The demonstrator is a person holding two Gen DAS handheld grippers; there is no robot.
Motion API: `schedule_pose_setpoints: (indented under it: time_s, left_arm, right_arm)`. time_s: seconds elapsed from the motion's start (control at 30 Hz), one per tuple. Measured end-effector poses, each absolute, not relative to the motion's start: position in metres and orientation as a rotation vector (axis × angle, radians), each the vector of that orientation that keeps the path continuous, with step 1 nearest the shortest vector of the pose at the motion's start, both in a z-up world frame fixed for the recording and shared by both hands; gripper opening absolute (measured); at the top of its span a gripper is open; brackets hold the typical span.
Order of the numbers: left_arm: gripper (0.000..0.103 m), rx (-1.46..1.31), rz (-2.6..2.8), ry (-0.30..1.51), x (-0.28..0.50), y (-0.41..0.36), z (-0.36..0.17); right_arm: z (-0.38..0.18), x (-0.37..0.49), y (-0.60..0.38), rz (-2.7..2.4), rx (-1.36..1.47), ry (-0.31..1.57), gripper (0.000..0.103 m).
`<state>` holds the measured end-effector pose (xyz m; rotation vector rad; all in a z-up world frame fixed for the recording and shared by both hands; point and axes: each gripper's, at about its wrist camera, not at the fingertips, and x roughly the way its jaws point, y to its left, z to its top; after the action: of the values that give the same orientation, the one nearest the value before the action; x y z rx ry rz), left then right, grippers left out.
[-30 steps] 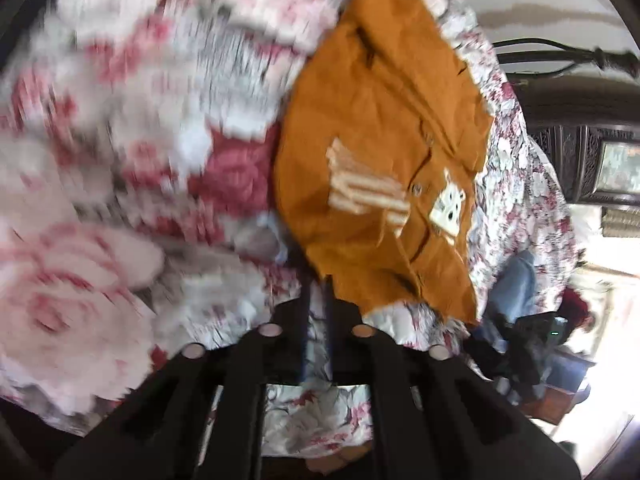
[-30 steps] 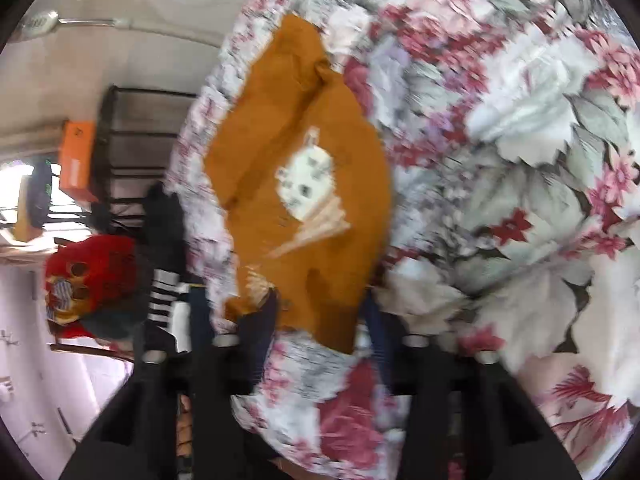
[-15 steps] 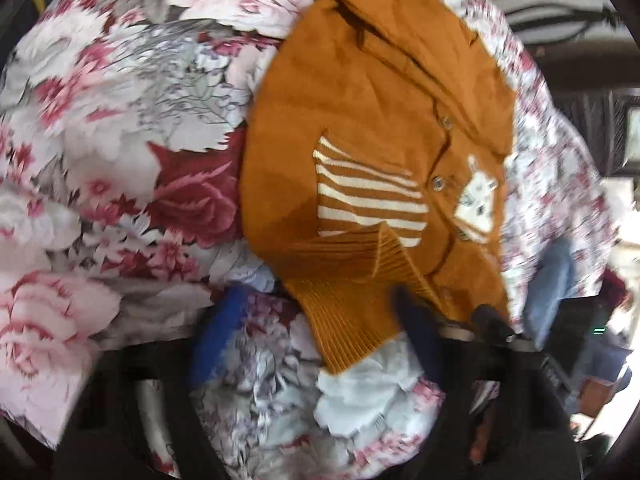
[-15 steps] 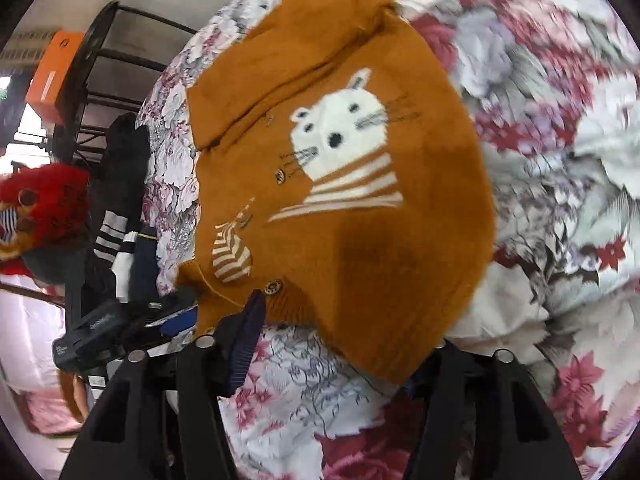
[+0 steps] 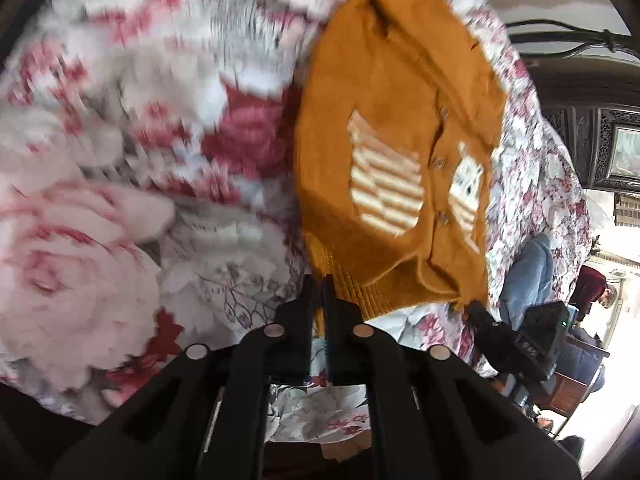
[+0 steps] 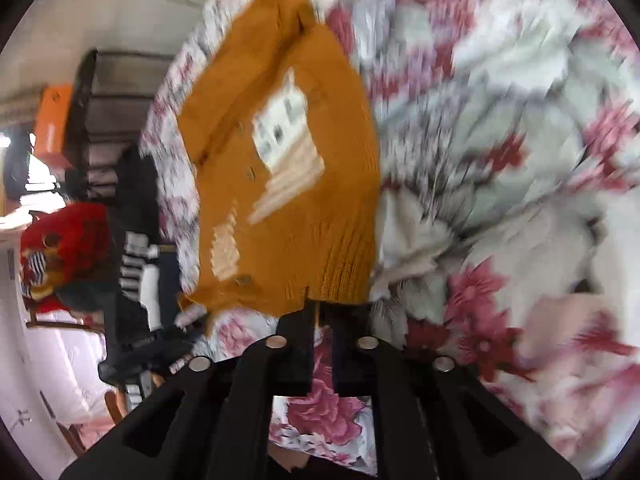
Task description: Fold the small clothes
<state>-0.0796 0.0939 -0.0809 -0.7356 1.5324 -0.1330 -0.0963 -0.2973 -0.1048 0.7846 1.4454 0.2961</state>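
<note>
A small mustard-orange knitted cardigan with a white cat motif and cream stripes hangs over a floral bedsheet. My left gripper is shut on the ribbed hem at the cardigan's lower left corner. In the right wrist view the cardigan hangs the same way, and my right gripper is shut on the ribbed hem at its lower right corner. Both views are motion-blurred.
The floral sheet covers the bed. A pile of dark and striped clothes and a red garment lie past the bed's left edge. A dark carved headboard and blue jeans show at the right.
Half a second ago both grippers stood open around the hem. Now both have shut on the hem corners and the cardigan is lifted off the sheet, with the views swinging.
</note>
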Motion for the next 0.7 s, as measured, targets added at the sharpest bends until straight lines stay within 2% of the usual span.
schedule_pose_setpoints:
  time_s: [0.03,0.07,0.1,0.13,0.23,0.3,0.4,0.5,0.53,0.57,0.63,0.7]
  left_arm:
    - [0.026,-0.713,-0.118,1.5,-0.078,0.096,-0.073]
    - [0.055,-0.695,-0.102,1.46,-0.077,0.099,-0.062]
    - [0.066,-0.693,-0.086,1.404,-0.077,0.104,-0.05]
    - [0.071,-0.693,-0.077,1.359,-0.077,0.109,-0.04]
    - [0.072,-0.651,-0.08,1.272,-0.072,0.112,-0.017]
    - [0.077,-0.589,-0.084,1.272,-0.057,0.097,-0.014]
    - [0.078,-0.452,-0.099,1.371,-0.032,0.067,-0.035]
    - [0.078,-0.32,-0.082,1.555,-0.017,0.037,-0.087]
    - [0.079,-0.263,-0.037,1.633,-0.019,0.031,-0.111]
    - [0.082,-0.241,-0.007,1.677,-0.023,0.031,-0.125]
    - [0.082,-0.252,-0.009,1.681,-0.028,0.034,-0.131]
    - [0.081,-0.283,-0.028,1.66,-0.031,0.04,-0.117]
  right_arm:
    - [-0.094,-0.094,-0.299,0.278,0.744,1.407,0.037]
    - [-0.087,-0.093,-0.297,0.268,0.716,1.378,0.04]
    - [-0.075,-0.092,-0.296,0.26,0.665,1.336,0.041]
    - [-0.066,-0.091,-0.294,0.253,0.621,1.302,0.041]
    - [-0.049,-0.09,-0.289,0.258,0.538,1.246,0.041]
    - [-0.043,-0.083,-0.281,0.28,0.535,1.207,0.041]
    - [-0.043,-0.071,-0.255,0.319,0.488,1.204,0.041]
    - [-0.058,-0.06,-0.226,0.376,0.398,1.275,0.042]
    - [-0.069,-0.06,-0.222,0.384,0.38,1.32,0.049]
    - [-0.095,-0.059,-0.214,0.393,0.36,1.437,0.052]
    - [-0.118,-0.062,-0.214,0.386,0.369,1.497,0.052]
    - [-0.107,-0.061,-0.219,0.401,0.392,1.472,0.051]
